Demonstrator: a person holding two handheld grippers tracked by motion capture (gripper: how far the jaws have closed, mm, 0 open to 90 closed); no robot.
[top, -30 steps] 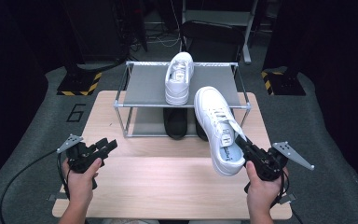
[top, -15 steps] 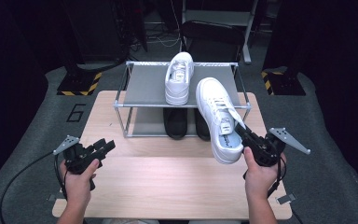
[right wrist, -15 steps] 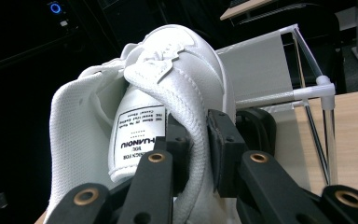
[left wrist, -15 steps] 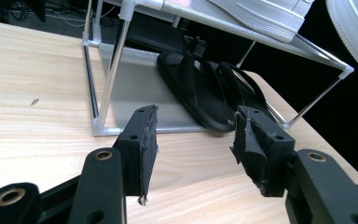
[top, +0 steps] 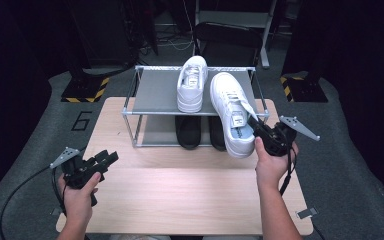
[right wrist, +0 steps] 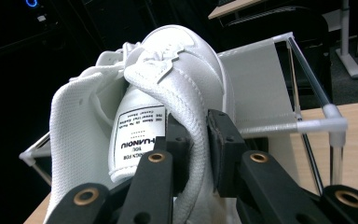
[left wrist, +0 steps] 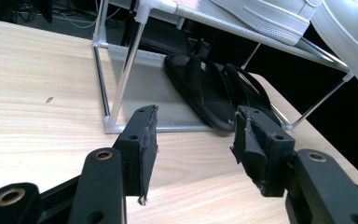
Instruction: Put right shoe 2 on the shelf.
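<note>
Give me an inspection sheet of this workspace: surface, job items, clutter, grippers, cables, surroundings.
Surface: light wooden table, bare in front.
Job items: grey two-tier metal shoe rack; one white sneaker on its top shelf; second white sneaker held at the rack's right end; black sandals on the lower shelf.
Clutter: nothing seen.
Grippers: left gripper open, above the table; right gripper shut on the second sneaker's heel collar.
Cables: black cable trailing from the left gripper.
Surroundings: grey floor, yellow-black hazard tape.
</note>
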